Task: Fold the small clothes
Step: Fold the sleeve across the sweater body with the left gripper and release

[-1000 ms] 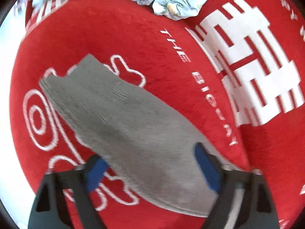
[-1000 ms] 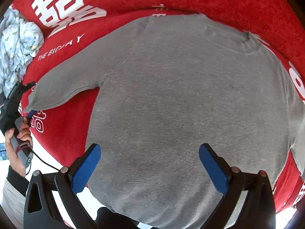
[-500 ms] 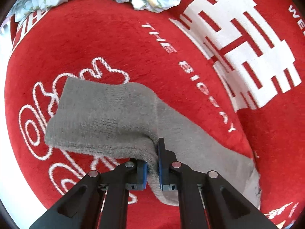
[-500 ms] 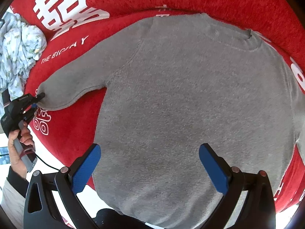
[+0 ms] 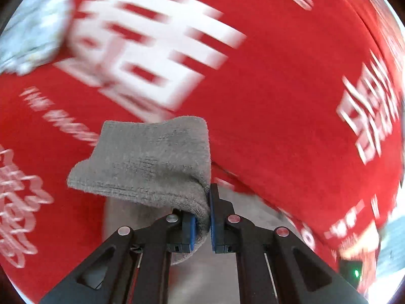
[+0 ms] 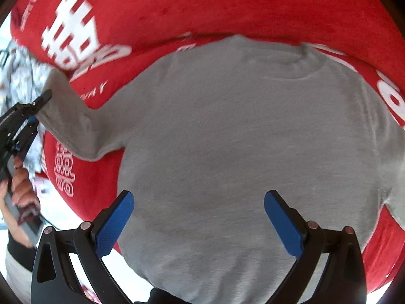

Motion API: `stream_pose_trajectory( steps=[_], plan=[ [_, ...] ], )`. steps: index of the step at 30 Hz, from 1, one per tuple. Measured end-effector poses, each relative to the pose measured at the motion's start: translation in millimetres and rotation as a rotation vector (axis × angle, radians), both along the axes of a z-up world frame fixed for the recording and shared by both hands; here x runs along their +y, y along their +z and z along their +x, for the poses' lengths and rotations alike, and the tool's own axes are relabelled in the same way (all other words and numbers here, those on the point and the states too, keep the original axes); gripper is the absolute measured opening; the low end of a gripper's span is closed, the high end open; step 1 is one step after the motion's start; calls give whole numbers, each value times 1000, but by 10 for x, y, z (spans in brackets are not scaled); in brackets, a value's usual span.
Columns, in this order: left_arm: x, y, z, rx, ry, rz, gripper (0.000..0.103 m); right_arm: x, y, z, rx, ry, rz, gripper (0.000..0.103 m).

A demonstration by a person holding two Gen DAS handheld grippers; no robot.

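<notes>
A small grey knit sweater [image 6: 240, 136] lies flat on a red cloth, neck at the far side. My left gripper [image 5: 202, 217] is shut on the cuff end of its left sleeve [image 5: 149, 162] and holds it lifted off the cloth; the same gripper [image 6: 30, 111] shows at the left of the right wrist view, with the sleeve [image 6: 68, 116] raised. My right gripper [image 6: 197, 215] is open and empty, hovering over the sweater's lower body near the hem.
The red cloth [image 5: 278, 101] carries large white characters and lettering. A crumpled pale floral garment [image 5: 27, 33] lies at the far left. The cloth's front edge drops off to a pale floor [image 6: 58, 217].
My left gripper shut on the sleeve cuff, then lifted it and swung it rightward toward the sweater's body. My right gripper stayed open over the hem.
</notes>
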State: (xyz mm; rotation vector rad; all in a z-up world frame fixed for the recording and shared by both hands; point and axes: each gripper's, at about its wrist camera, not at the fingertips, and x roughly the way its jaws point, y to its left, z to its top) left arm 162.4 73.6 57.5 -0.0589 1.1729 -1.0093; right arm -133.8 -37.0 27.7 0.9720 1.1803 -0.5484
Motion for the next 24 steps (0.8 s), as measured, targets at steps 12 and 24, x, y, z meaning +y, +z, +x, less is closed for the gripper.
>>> stream_pose_trajectory(
  steps=[12, 24],
  plan=[
    [-1166, -734, -1995, 58, -418, 271, 10, -423, -233, -1138, 71, -287, 39, 103],
    [-9, -190, -1318, -200, -238, 403, 70, -313, -205, -543, 32, -153, -37, 103]
  ],
)
